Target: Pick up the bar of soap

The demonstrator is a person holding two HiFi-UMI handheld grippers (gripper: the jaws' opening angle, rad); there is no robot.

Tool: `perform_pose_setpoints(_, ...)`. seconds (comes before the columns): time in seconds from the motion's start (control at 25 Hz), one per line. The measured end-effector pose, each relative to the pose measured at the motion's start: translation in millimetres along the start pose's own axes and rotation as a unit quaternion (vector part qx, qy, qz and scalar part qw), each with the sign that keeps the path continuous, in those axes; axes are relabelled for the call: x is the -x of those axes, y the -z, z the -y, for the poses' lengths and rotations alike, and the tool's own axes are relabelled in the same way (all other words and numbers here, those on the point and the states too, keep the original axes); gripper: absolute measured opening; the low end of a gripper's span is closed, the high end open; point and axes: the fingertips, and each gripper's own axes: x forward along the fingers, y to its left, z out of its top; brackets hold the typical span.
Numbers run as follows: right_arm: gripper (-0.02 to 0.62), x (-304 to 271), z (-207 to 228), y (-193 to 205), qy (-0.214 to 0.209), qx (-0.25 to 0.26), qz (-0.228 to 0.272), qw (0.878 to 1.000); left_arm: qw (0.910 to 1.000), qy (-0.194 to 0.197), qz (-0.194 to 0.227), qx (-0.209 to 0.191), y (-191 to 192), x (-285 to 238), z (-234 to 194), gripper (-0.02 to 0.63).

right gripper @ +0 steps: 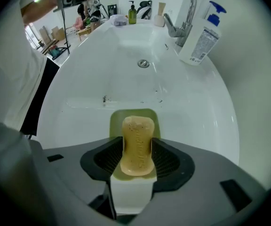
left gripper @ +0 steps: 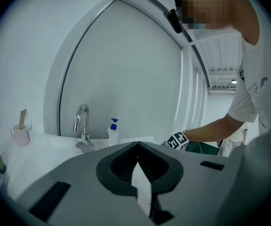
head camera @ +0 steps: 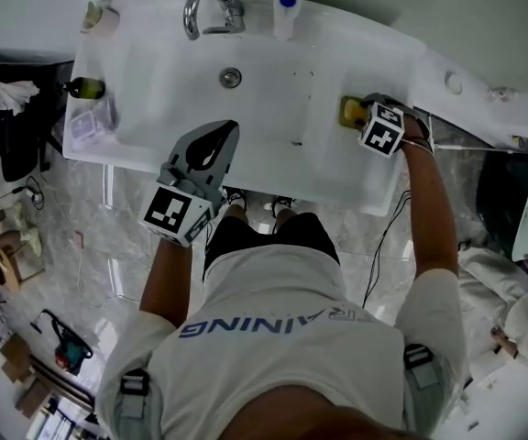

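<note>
Soap bar (right gripper: 137, 145), long axis toward drain (right gripper: 143, 63)

The right hand-held gripper (head camera: 363, 110) is pointing straight down, jaws standing apart; the left hand-held gripper (head camera: 216, 140) is hovering, jaws together.

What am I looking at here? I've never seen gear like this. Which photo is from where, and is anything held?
A person at a sink holds a two-jaw gripper in each hand. The head view looks down from their head; the other two look along each gripper's jaws. The right gripper points down, open jaws either side of the soap bar, which lies on its green dish. The left gripper is shut and empty, so nothing is held. A tap and pump bottle stand behind.
</note>
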Motion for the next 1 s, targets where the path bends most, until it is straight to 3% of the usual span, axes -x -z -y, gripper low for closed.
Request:
perform_pose_setpoints(0.32, 0.190, -10, -1, -2, -0.073, 0.007, -0.029, 0.997, 0.9999, -0.003, 0.002, 0.011, 5, 2, -3, 0.002)
perform_pose_setpoints(0.48, 0.189, -3, 3, -3, -0.037, -0.030, 0.008, 0.999, 0.9999, 0.001, 0.009, 0.007, 1, 5, -2, 0.002)
perform_pose_setpoints(0.6, 0.189, 21, 1, -12, 0.001, -0.077, 0.066, 0.995, 0.9999, 0.006, 0.016, 0.003, -6, 12, -3, 0.002)
perform_pose_setpoints(0.68, 0.189, 45, 2, -23, 0.033, -0.123, 0.122, 0.984, 0.9998, 0.004, 0.019, -0.001, -10, 17, -5, 0.002)
perform_pose_setpoints(0.8, 0.189, 89, 3, -40, 0.082, -0.201, 0.208, 0.954, 0.9993, 0.005, 0.035, -0.015, -22, 24, -6, 0.002)
perform_pose_setpoints(1.0, 0.189, 159, -13, -62, 0.139, -0.255, 0.312, 0.904, 0.9965, 0.026, 0.065, -0.046, -49, 37, 5, 0.002)
